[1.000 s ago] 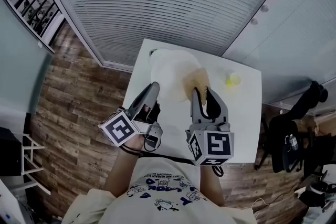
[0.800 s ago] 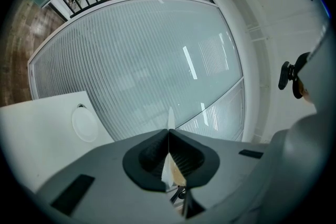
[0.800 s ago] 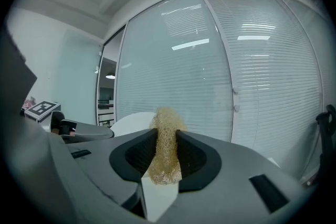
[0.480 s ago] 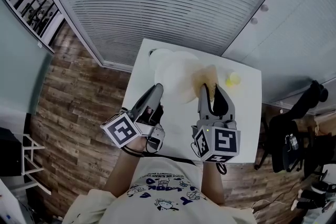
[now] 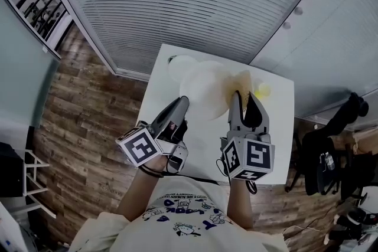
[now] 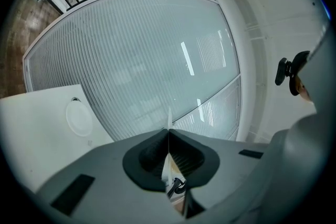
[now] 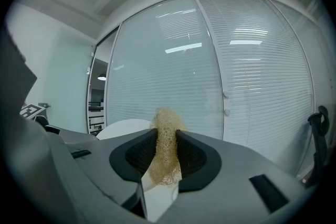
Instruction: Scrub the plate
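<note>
Mid-scrub, I judge: my left hand-held gripper [image 5: 182,102] clamps the white plate [image 5: 207,85] at its 7 o'clock rim over the table [image 5: 280,133], my right hand-held gripper [image 5: 245,95] pinches a loofah scrubber [image 5: 241,83] at its 3 o'clock edge; how clean, can't tell.

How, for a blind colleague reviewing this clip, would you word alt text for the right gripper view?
The right gripper is shut on a tan fibrous scrubber that stands up between its jaws. Behind it at left shows part of a white plate, with a glass wall of blinds beyond.
</note>
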### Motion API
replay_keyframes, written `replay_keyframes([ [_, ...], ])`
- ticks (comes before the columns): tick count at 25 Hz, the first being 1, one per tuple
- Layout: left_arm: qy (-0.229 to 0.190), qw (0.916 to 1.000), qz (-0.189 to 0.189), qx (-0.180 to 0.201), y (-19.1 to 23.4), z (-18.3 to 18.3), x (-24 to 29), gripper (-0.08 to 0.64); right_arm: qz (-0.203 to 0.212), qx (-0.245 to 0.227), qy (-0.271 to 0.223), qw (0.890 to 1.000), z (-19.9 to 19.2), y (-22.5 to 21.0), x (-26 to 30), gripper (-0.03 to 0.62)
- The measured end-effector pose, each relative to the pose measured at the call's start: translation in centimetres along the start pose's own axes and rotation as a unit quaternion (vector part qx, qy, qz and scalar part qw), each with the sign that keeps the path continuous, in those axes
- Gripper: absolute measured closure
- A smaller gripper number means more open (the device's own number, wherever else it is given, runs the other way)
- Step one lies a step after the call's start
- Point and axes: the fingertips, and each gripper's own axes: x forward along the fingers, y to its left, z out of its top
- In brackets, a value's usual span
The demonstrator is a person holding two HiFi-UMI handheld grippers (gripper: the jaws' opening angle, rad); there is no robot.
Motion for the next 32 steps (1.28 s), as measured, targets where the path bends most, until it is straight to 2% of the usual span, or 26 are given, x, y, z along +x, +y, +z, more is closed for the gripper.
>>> replay_keyframes([
  [17,0.041,0.9989,-0.02,-0.008,-0.3,-1.9,0.4,0.535,0.001,0.014,-0.015,1.0,1.1,0.9,0.8,0.486],
  [32,0.046,0.9986,-0.023,-0.012,0.0,-2.0,0.7,0.535,0.026,0.014,-0.017,0.999,1.6,3.0,1.8,0.486],
])
